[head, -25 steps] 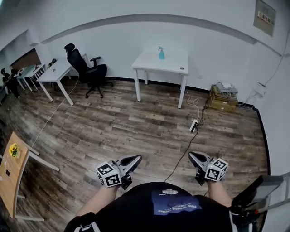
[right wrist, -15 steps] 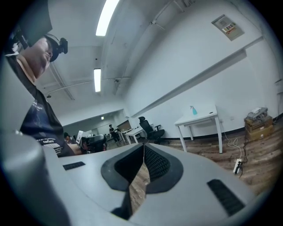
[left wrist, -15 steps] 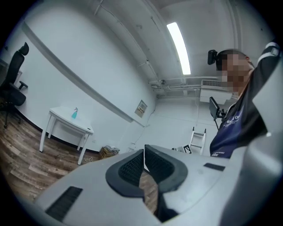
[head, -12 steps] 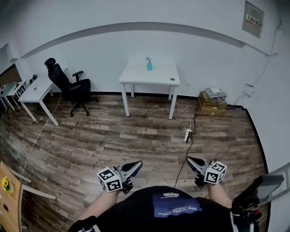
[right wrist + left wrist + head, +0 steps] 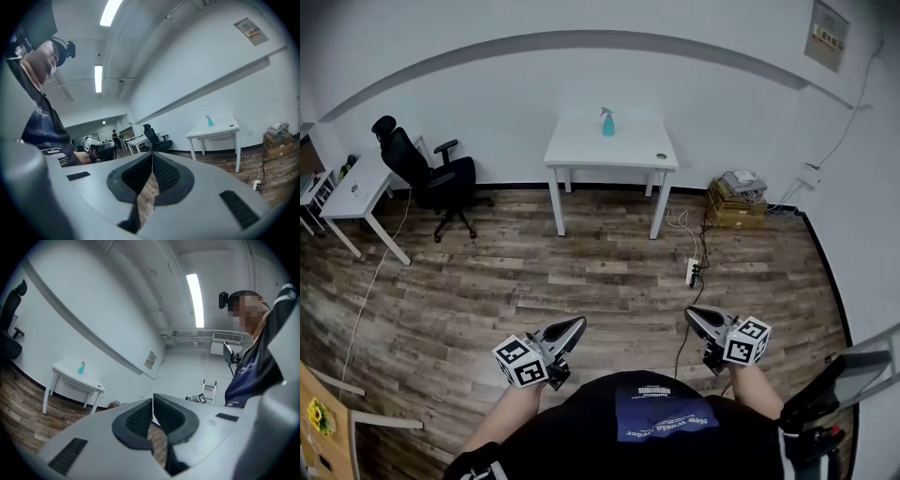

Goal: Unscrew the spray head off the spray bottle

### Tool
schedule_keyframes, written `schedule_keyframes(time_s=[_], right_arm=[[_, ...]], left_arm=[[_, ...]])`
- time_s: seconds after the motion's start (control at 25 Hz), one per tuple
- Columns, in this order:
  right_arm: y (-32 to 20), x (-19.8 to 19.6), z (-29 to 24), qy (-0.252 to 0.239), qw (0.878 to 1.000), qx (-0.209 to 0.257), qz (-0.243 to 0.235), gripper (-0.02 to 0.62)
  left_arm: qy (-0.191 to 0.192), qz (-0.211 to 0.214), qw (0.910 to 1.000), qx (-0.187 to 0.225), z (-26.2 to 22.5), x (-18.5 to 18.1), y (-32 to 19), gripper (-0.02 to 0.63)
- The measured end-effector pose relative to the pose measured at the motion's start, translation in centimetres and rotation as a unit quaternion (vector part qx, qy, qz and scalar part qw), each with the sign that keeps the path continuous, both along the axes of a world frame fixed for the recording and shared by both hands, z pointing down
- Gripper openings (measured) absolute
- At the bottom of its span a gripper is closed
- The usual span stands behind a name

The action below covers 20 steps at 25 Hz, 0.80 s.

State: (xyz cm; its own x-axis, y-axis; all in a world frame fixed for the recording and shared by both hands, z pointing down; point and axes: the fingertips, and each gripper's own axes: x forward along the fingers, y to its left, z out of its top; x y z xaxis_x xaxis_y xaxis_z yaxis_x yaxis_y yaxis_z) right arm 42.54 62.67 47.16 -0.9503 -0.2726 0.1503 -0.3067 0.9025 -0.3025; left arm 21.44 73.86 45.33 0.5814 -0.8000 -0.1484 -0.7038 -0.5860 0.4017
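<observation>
Well, the spray bottle (image 5: 607,122) stands on the white table (image 5: 581,150) far across the floor. The left gripper (image 5: 570,327) and right gripper (image 5: 693,317) are both closed on nothing. A power strip (image 5: 694,273) and its cable (image 5: 680,339) lie between — likely to trip a foot. The office chair (image 5: 427,173) stands well aside.

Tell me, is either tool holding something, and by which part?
Nothing is held. The left tool and right tool are shut and empty; the spray bottle stands on the far table.
</observation>
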Motion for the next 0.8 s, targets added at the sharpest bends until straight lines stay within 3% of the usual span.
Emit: schedule_keyframes(time_s=[0.24, 0.6, 0.68, 0.8], right_arm=[[-3.8, -1.7, 0.5, 0.0, 1.0, -0.013, -0.002, -0.002], [-13.6, -6.1, 0.7, -0.013, 0.996, -0.017, -0.092, -0.002], [-16.5, -6.0, 0.2, -0.012, 0.994, -0.02, -0.109, -0.002], [-21.0, -5.7, -1.0, -0.02, 0.991, -0.01, -0.133, -0.002]], left_arm=[[0.002, -0.013, 0.9998, -0.013, 1.0, -1.8, -1.9, 0.011], [-0.022, -0.089, 0.9958, -0.004, 0.2, -2.8, -8.8, 0.011], [-0.01, -0.105, 0.9945, -0.006, -0.5, -1.9, -10.9, 0.011], [-0.021, -0.12, 0.9925, -0.012, -1.1, -0.3, -14.5, 0.011]])
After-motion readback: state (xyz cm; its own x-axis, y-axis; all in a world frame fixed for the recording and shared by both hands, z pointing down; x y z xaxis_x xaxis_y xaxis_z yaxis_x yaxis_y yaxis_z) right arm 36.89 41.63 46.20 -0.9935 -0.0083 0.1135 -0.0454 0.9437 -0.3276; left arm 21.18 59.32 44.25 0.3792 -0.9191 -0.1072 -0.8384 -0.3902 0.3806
